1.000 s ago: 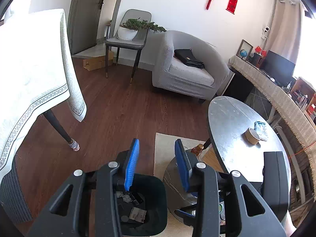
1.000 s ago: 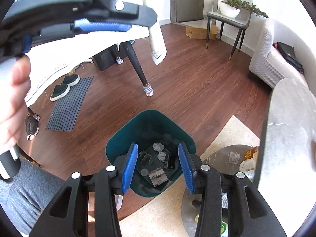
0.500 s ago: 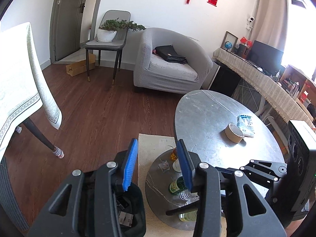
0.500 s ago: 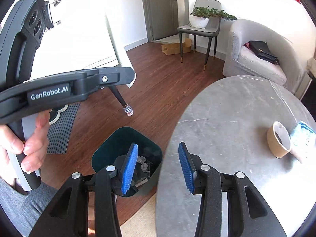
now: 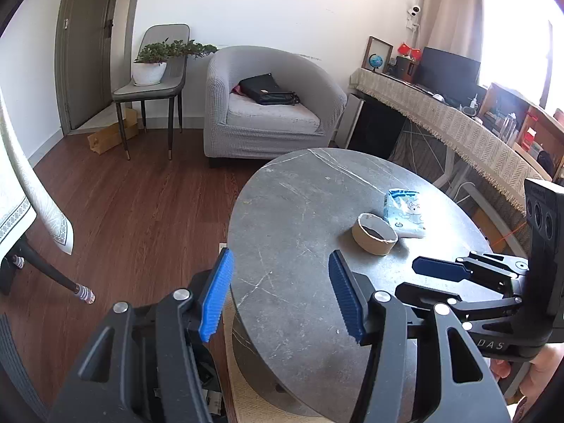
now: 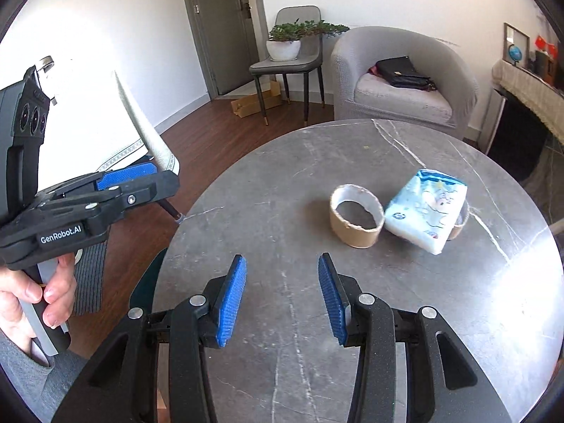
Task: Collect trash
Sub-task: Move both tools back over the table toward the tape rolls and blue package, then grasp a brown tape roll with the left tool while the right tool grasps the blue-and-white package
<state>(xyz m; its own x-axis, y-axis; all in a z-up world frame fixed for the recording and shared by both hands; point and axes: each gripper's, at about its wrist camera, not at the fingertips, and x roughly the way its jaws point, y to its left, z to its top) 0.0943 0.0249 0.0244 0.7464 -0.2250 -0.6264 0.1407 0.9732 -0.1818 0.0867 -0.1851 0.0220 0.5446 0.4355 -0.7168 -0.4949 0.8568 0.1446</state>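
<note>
On the grey marble table (image 6: pixel 282 190), taken as the landmark, two pieces of trash remain: a cardboard tape core (image 6: pixel 356 220) lying near the middle, hollow side up, and just to its right, touching or nearly touching it, a blue-and-white tissue pack (image 6: pixel 426 211). Off the table's left edge, low down, a sliver of the dark green bin (image 6: pixel 148 282) shows, mostly hidden by the tabletop. Left of the table edge, the left gripper (image 5: pixel 282 292) is held in the person's hand (image 6: pixel 31 299); its jaws have just been opening and now stand moderately apart with nothing between them. Over the near part of the table, the right gripper (image 6: pixel 282 292) hangs with its blue pads (image 6: pixel 231 299) moderately apart and empty, aimed toward the tape core but well short of it.

Likely hazards, as judgements:
- The core is a thin open ring; pinching it across its width may crush or flip it, and a pad landing on the rim could skid it along the smooth stone.
- A core pushed rightward would shove the tissue pack toward the far edge.
- The soft pack may slump or slip from a shallow pinch.
- Both grippers converge on the same pair of items and could collide.
- The bin, hidden under the table edge, invites a missed drop.
</note>
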